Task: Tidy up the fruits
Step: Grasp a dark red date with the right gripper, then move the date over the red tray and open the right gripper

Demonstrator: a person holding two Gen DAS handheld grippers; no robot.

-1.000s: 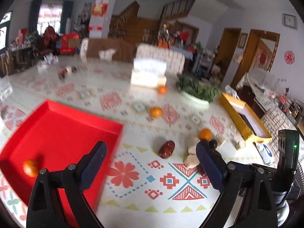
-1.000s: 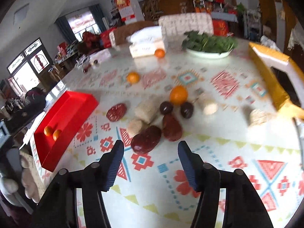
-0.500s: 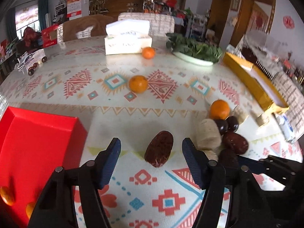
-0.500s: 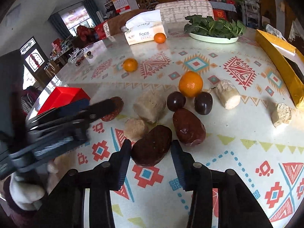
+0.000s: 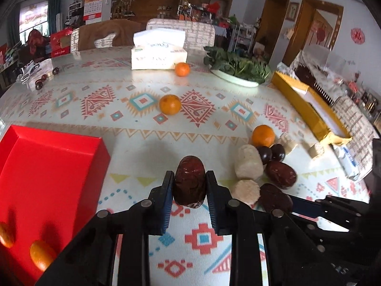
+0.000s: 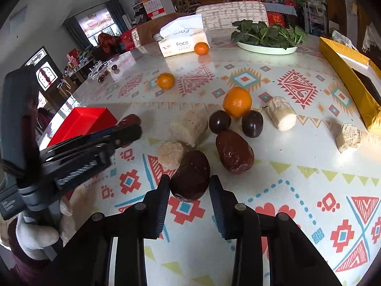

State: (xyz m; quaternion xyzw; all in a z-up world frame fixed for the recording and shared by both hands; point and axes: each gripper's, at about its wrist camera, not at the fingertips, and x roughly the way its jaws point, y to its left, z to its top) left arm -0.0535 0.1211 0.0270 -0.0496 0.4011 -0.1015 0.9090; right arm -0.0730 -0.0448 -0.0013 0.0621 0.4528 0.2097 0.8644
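1. Left tongs [image 5: 189, 186] pressed in on a dark red date-like fruit [image 5: 189, 182], pads flat against both its sides, the fruit apparently on or just above the desk [image 5: 142, 147]; cannot tell if lifted.
2. Right tongs [image 6: 189, 186] closed around a second dark fruit [image 6: 190, 175], pads touching or nearly touching its flanks; firmness of the grip not clear.
3. Probably gripped across the short width because the long, rounded bodies would slip out endwise otherwise.
4. Likely worked one fruit per side to clear the cluster faster, each from its nearer edge.
5. Red tray [image 5: 47, 166] at 9 o'clock of the left tongs, close by, holding two small oranges [image 5: 41, 253] near its front corner; seemingly the collecting place.
6. Yellow box [image 5: 307, 112] at 2 o'clock, open, contents unclear.
7. White dish [image 6: 266, 47] at 12 o'clock in the right view, heaped with leafy greens [image 6: 266, 34].
8. Left on the desk, well short of the tray: three loose oranges, the nearest orange [image 6: 237, 101] touching two dark plums [image 6: 220, 122], one more red fruit [image 6: 234, 152], and pale cut chunks [image 6: 189, 127] among them.
9. Tissue box [image 6: 182, 44] at the far side, not part of the sorting.
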